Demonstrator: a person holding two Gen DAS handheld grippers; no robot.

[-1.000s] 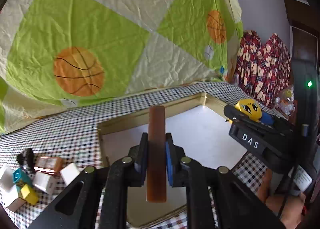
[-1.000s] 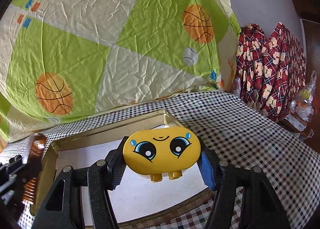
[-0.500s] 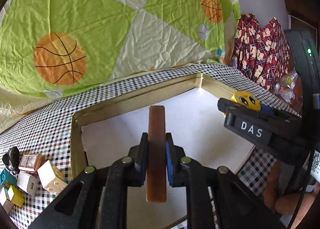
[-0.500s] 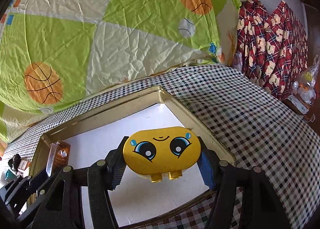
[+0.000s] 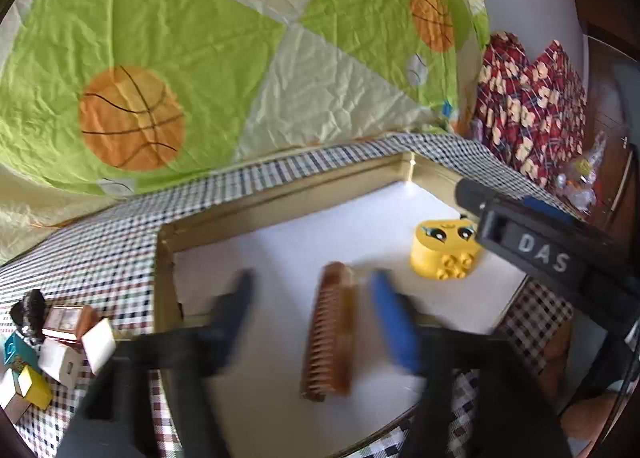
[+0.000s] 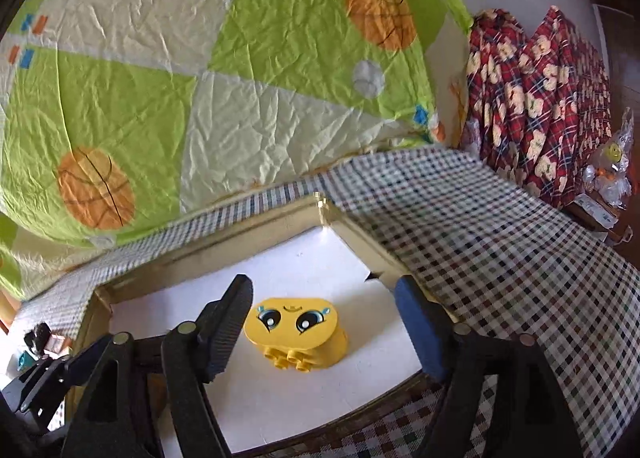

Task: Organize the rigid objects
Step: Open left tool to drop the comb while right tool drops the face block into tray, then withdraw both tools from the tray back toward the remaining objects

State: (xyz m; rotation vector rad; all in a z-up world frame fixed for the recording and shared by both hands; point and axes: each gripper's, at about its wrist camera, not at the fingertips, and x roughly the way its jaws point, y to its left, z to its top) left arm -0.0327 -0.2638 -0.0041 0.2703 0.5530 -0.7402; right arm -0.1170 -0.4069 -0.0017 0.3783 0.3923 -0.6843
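My left gripper [image 5: 310, 318] and right gripper [image 6: 324, 324] are both opening their jaws, pads clear of everything. The brown comb [image 5: 330, 332] lies flat near the tray's [image 5: 280, 198] front edge: light, stiff, best pinched across its spine. The yellow face brick [image 6: 298, 330] sits toward the right edge: hard, slick, grip its flat sides.

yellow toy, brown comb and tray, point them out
yellow toy [image 6: 294, 320], right wrist view, on its face
brown comb [image 5: 330, 332], left wrist view, mid-body
tray [image 5: 280, 198], left wrist view, far wall
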